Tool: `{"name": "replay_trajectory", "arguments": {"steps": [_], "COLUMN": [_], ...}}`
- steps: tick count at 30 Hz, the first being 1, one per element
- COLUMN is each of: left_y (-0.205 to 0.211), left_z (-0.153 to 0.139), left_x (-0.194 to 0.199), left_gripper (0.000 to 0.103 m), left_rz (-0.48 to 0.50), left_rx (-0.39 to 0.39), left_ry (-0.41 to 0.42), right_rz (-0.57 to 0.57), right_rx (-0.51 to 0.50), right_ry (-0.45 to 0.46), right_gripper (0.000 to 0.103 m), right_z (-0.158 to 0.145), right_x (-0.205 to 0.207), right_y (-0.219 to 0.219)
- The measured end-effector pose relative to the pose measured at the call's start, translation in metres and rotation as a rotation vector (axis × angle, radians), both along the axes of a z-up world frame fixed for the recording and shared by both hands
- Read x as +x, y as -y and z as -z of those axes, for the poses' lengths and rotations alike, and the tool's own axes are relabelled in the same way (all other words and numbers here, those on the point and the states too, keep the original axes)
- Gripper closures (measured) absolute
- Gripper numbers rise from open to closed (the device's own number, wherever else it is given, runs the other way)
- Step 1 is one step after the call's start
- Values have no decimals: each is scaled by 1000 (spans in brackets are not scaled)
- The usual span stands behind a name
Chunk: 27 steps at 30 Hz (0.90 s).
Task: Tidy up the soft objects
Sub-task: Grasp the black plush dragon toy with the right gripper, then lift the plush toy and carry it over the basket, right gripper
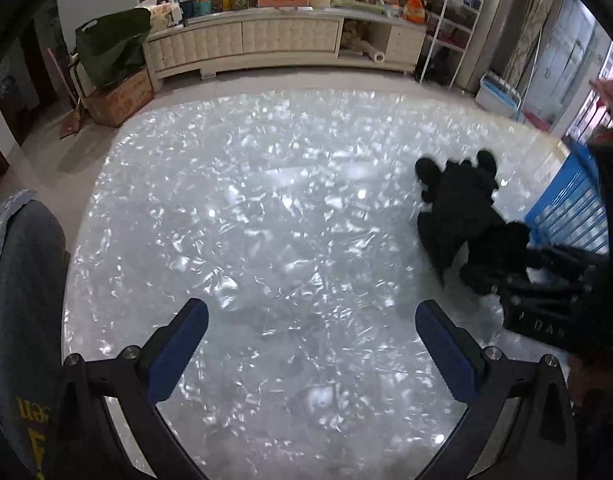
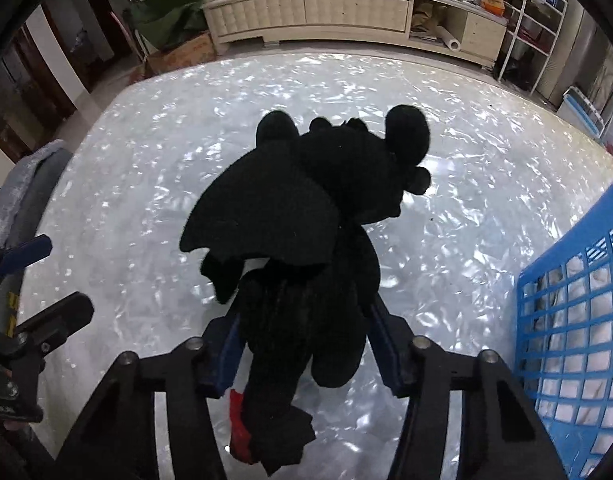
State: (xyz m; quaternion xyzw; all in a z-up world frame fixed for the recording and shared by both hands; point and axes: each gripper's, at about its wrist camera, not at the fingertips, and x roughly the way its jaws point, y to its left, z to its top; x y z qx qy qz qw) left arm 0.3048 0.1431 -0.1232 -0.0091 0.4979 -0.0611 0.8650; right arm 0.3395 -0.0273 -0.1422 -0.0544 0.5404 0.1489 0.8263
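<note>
Shimmering pearl-white tabletop (image 1: 266, 220) fills the left wrist view, with a cream sideboard (image 1: 282, 40) across the far wall. Your left gripper (image 1: 312, 344) hangs wide open over bare table, nothing between its blue pads. The black plush winged dragon toy (image 1: 458, 204) lies at two o'clock from it, well apart, beside the blue plastic lattice basket (image 1: 566, 208).

From the right wrist view, the same tabletop spreads beneath. Your right gripper (image 2: 306, 344) straddles the toy's tail end, its blue pads pressed against the plush on both sides. The toy's long axis runs from six o'clock to twelve, head farthest from you. The basket (image 2: 566, 320), already holding something white, sits at three o'clock, near the gripper. Your right hand is clearly nearer.
</note>
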Motion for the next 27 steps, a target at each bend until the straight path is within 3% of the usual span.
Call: {"name": "replay_trajectory", "arguments": {"steps": [3,6,14,22,27], "left_y": [-2,-2,4,27,41], "left_z": [-18,-37,-71,-116,-143], "left_x": [-9,-22,-69,-116,-142], "left_gripper": [0,0,0,0,0], "left_rz": [-6,-17,-43,-37,-30], "left_rx": [-33,-17,-70,-57,-54], "left_ry": [32,64,90,162,212], "right_rz": [-15,-41,-89,-122,-116], "right_rx": [29,52,102,149,172], "right_ry": [9,30,106,206,256], "right_gripper": [52,52,52,52,52], "right_z": [-11,-27,-78,-134,-154], "right_x": [-10,-26,-73,-122,-150], "right_y": [3,5,11,20,36]}}
